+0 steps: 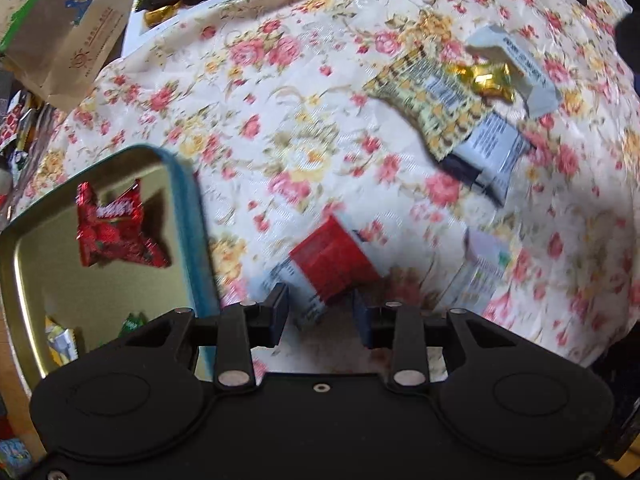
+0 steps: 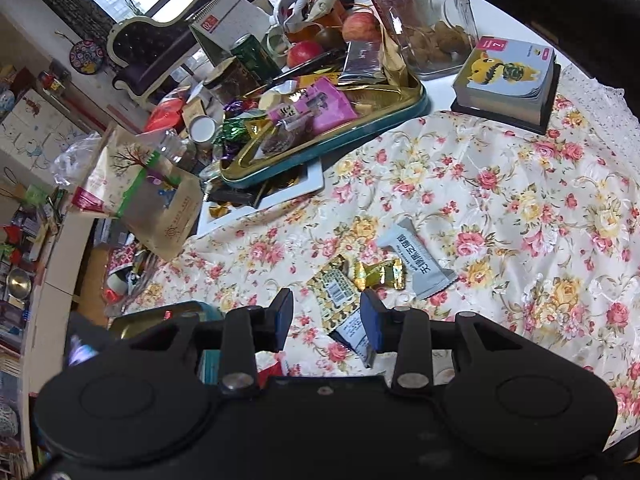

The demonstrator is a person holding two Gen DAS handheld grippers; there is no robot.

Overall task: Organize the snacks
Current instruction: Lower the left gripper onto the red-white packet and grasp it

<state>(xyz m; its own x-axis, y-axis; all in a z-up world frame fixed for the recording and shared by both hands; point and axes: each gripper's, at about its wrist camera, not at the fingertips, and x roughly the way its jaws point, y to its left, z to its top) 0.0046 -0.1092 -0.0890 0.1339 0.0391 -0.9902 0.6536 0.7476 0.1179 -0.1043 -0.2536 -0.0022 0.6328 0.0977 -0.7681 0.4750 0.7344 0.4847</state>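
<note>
In the left wrist view my left gripper is open and empty, just above a red-and-white snack packet lying on the floral cloth. A teal-rimmed gold tin at the left holds a red strawberry candy and a few small sweets. Further off lie a yellow patterned packet, a gold candy, a grey sachet, a black-and-white packet and a pale packet. In the right wrist view my right gripper is open and empty, above the yellow patterned packet, near the gold candy and grey sachet.
A second teal tin heaped with snacks sits at the back, beside a glass jar, fruit, a can and a small book. A brown paper bag stands at the table's left edge. Floral cloth spreads to the right.
</note>
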